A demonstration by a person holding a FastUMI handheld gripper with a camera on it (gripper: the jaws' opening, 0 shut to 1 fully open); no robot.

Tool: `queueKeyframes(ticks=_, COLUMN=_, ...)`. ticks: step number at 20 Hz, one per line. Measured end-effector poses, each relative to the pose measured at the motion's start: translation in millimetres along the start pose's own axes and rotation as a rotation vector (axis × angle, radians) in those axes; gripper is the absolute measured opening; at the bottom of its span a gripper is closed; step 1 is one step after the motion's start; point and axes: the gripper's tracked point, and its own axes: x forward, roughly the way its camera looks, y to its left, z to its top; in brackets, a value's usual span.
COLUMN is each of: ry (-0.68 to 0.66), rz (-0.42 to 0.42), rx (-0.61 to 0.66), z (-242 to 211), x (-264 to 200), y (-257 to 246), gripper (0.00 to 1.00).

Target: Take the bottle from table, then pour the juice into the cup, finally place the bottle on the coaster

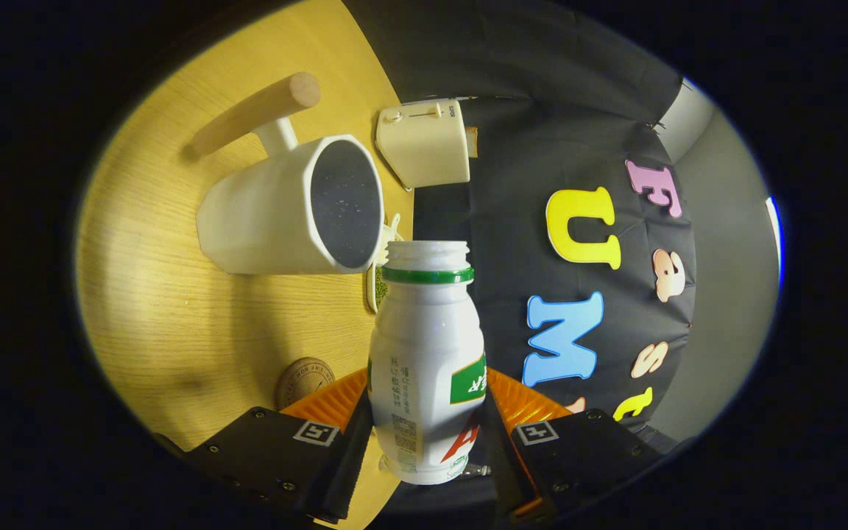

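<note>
White uncapped bottle clamped between gripper fingers.

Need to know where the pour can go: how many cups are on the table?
1: the white cup with a wooden handle, beyond the gripper holding the bottle, beside the toaster.

A staged booth set up like a home kitchen corner. Beyond the gripper's fingers lies a round wooden table backed by a black cloth wall. Household things sit on it: a white cup with a wooden handle, a cream toaster farther off, and 1 round coaster just ahead of the left finger.
</note>
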Motion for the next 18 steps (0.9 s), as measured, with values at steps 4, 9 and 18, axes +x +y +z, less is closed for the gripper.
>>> queueKeyframes(ticks=4, ry=-0.003, rz=-0.029, rx=-0.062, z=2, x=0, y=-8, gripper=0.72)
queueKeyframes(ticks=9, ry=-0.004, rz=-0.048, rx=-0.121, z=5, x=3, y=-10, gripper=0.72)
queueKeyframes(ticks=18, ry=-0.002, rz=-0.075, rx=-0.194, z=10, x=3, y=-18, gripper=0.72)
